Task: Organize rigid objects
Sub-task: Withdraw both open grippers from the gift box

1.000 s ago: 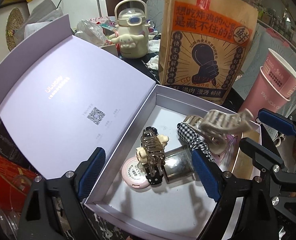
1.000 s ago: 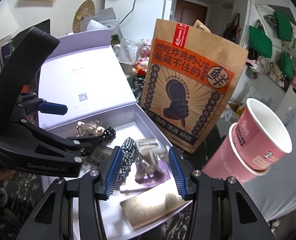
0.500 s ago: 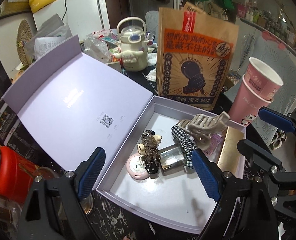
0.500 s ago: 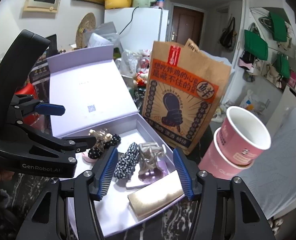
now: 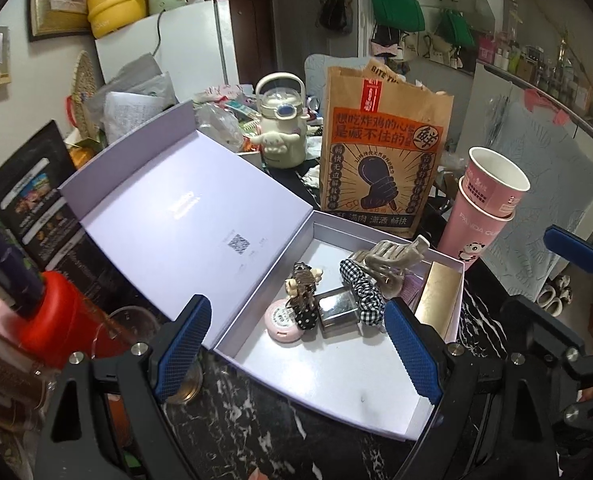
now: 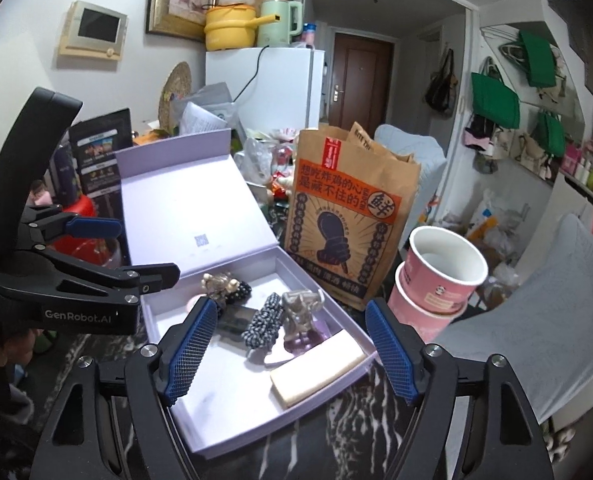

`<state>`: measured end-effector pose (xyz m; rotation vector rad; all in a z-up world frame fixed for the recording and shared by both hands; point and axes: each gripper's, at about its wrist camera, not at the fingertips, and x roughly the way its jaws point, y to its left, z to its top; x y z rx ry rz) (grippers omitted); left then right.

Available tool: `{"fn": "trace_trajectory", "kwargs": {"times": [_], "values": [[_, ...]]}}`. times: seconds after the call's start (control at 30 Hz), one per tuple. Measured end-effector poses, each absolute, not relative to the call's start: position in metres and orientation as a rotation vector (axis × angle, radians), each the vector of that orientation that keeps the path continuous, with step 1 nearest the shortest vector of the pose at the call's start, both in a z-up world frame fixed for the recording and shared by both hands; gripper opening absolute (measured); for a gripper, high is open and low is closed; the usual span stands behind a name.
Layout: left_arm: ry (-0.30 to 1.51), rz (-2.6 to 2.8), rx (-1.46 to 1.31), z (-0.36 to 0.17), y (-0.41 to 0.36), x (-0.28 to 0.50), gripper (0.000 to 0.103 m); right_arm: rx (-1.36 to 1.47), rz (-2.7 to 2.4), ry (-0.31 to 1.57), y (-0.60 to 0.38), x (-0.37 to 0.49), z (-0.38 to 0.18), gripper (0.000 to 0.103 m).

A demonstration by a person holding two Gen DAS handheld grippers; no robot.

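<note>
An open lilac box (image 5: 336, 384) with its lid (image 5: 176, 216) folded back sits on the black marble table. Inside lie a beige claw clip (image 5: 392, 260) on a checked scrunchie (image 5: 362, 292), a dark polka-dot clip (image 5: 304, 300), a pink round compact (image 5: 282, 322), a metal case (image 5: 338, 312) and a gold flat box (image 5: 438, 296). My left gripper (image 5: 296, 356) is open and empty, above the box's near edge. My right gripper (image 6: 286, 352) is open and empty, above the box (image 6: 224, 392), over the scrunchie (image 6: 262, 326) and claw clip (image 6: 302, 308).
A brown paper bag (image 5: 380, 160) stands behind the box. Stacked pink paper cups (image 5: 482, 208) stand to its right. A cream kettle-shaped bottle (image 5: 282, 128) is at the back. A red container (image 5: 56, 320) and a glass (image 5: 124, 332) crowd the left side.
Both grippers have pulled back and up from the box, so it looks smaller. The beige claw clip now rests on the scrunchie. Nothing is held.
</note>
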<state>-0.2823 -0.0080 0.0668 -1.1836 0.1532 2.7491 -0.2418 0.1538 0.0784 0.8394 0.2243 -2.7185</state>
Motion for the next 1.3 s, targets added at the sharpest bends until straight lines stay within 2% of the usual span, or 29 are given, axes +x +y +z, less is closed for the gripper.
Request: {"fn": "trace_trajectory", "kwargs": {"times": [0.5,0.6,1.3], "values": [[0.193,2.804,-1.106,0.082,-0.010,-0.217,0.089,0.858,-2.767,0.204,0.157,-0.190,0.084,0.080],[0.189,2.814,-1.086,0.082,-0.010,-0.204,0.089,0.902,-2.763,0.181,0.159,-0.183,0.079,0.084],[0.167,2.757,-1.096,0.066,0.001,-0.159,0.089,1.008,-2.813,0.160,0.165,-0.146,0.061,0.084]]}}
